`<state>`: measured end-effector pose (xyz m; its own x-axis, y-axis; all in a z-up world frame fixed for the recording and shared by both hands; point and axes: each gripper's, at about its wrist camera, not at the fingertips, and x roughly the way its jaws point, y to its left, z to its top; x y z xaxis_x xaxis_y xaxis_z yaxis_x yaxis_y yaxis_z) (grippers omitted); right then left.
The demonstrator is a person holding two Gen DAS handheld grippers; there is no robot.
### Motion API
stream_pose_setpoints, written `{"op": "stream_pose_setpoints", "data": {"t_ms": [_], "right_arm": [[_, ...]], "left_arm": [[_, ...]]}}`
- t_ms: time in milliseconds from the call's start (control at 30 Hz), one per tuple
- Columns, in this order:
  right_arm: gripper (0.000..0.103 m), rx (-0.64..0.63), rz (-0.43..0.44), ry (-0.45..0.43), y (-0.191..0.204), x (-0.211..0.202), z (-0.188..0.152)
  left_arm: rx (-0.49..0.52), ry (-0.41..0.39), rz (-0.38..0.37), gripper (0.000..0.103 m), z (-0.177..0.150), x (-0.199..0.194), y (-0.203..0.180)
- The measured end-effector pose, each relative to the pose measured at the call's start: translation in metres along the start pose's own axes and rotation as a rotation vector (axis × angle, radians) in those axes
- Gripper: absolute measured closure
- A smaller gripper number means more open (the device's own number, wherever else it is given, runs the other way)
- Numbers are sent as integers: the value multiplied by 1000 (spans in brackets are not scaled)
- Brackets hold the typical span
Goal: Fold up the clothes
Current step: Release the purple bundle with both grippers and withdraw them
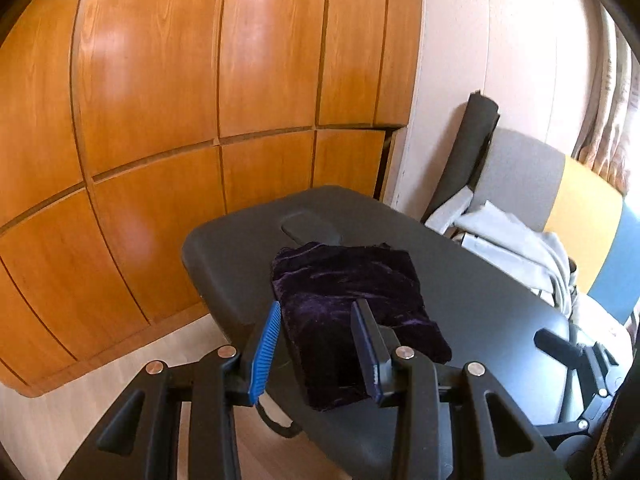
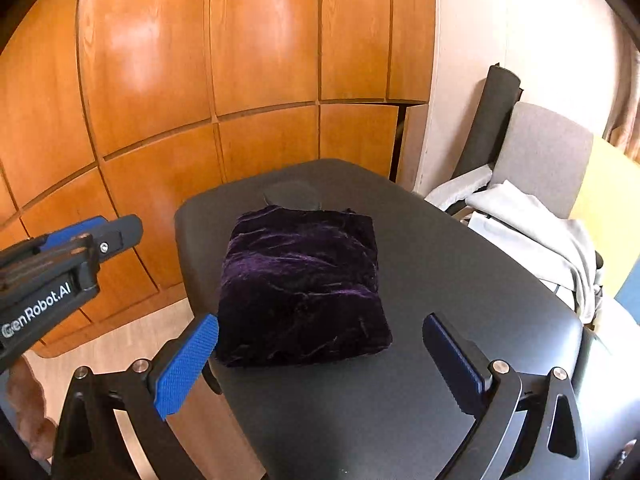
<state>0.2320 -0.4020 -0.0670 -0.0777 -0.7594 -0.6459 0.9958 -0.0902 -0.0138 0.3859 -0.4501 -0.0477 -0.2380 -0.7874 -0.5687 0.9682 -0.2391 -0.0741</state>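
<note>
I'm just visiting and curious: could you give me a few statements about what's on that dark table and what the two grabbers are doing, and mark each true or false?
1. The purple velvet garment lies folded into a compact block on the black table. True.
2. The right gripper is clamped on the garment. False: its jaws are wide open, holding nothing.
3. The left gripper is open. True.
4. Grey cloth is piled on a chair beside the table. True.
5. The wall behind is bare brick. False: it is wood panelling.

Folded garment [image 2: 302, 286] on table [image 2: 460, 280], near far end. Wood-panelled wall [image 2: 240, 60] behind table. Chair [image 2: 544, 160] right of table, cloth pile [image 2: 536, 232] on seat.
</note>
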Motion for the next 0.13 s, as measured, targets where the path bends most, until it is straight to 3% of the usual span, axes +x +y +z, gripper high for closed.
{"op": "stream_pose_setpoints", "data": {"t_ms": [133], "right_arm": [[0,-2,-1,3,0,0,-2]], "left_arm": [[0,-14,-4,71,-2,-4,-1]]}}
